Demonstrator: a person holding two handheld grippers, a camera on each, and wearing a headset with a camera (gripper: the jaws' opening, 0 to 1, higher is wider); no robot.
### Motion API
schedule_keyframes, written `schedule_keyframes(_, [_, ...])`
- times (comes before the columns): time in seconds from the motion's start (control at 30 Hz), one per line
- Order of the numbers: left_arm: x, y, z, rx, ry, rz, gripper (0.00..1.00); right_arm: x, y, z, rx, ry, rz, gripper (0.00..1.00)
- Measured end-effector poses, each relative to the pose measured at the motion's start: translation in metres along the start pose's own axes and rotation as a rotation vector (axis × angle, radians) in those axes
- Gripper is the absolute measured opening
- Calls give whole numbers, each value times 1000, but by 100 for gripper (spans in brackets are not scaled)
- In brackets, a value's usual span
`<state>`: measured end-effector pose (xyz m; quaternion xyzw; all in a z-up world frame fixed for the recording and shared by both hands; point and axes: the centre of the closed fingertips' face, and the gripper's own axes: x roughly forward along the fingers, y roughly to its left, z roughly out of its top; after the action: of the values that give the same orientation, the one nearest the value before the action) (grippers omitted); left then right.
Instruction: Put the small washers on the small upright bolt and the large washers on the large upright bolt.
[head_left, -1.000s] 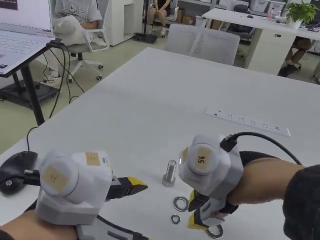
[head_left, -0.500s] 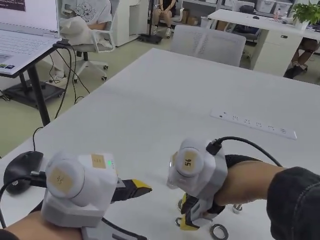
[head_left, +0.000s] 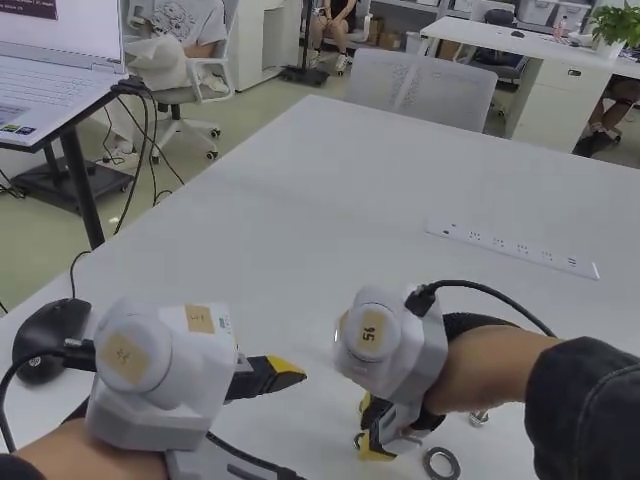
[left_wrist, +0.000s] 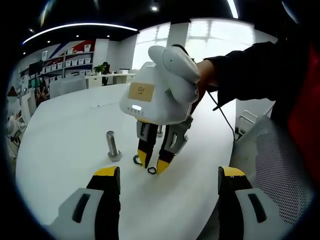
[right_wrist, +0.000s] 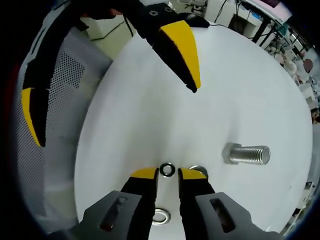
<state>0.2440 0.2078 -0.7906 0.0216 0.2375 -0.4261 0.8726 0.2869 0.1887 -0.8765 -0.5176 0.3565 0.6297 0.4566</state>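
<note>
Near table (head_left: 330, 200) edge, right hand-held gripper (right_wrist: 168, 174) narrowly apart at small washer (right_wrist: 162, 169); left hand-held gripper (left_wrist: 168, 172) wide apart

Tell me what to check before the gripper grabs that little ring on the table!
1. small washer lined up between the right gripper jaws: ok.
2. Jaws closed on it: not ok, they stand apart.
3. Washer lying flat on the table: ok.
4. large bolt standing upright: ok.
5. left gripper open and apart from the right one: ok.
</note>
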Motion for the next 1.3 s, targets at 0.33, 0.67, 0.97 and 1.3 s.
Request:
schedule_keyframes(0.33, [1,-2,-1,0,-3,3,80,1,6,-2,-31,13,-10,15])
schedule_keyframes(0.67, [2,-4,-2,-2,-3,3,79,2,8,-3,-23,-5,-2,14])
schedule_keyframes(0.97, [2,-4,-3,-4,-4,3,79,1,8,-3,-15,-9,1,14])
schedule_keyframes(1.3, [3,-3,-2,-3,-1,-2,79,-3,9,-13,7,6,5,13])
